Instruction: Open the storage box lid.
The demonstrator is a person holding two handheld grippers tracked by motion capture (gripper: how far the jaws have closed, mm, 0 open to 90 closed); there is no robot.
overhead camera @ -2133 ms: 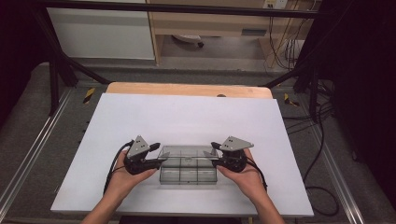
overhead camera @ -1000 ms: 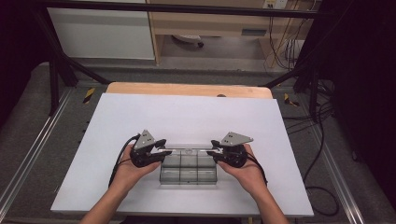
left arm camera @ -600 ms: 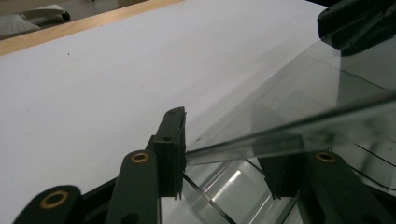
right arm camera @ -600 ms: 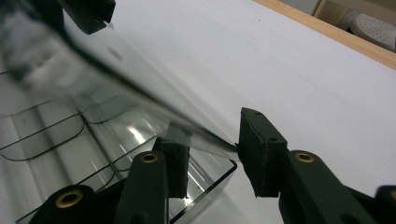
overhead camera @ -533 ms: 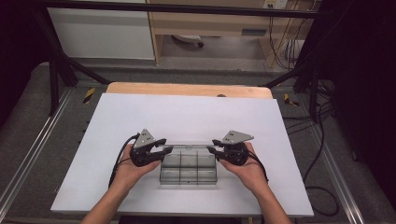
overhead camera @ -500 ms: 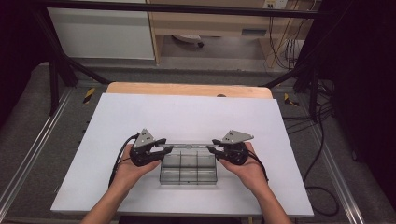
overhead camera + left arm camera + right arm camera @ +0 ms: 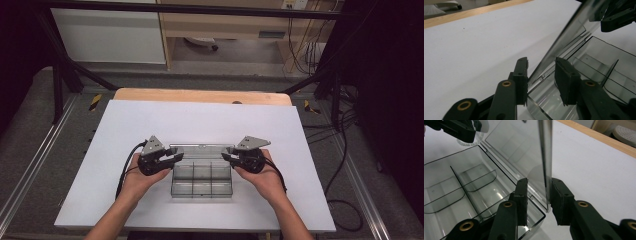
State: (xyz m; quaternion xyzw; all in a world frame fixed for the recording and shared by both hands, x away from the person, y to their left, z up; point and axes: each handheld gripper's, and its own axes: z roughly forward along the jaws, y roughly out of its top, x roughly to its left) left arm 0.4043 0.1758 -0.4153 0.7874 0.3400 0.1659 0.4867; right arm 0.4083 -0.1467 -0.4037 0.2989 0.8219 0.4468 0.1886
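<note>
White table [image 7: 200,120], wooden edge [image 7: 200,96], perhaps cables [image 7: 305,50] behind.

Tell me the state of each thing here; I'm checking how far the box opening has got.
Clear compartment box: on the white table, open, compartments empty.
Lid: raised on its far hinge, standing steeply.
Left gripper: jaws astride the lid's edge, just been closing, gaps at the pads.
Right gripper: jaws astride the lid's other end, just been closing, not clamped.
</note>
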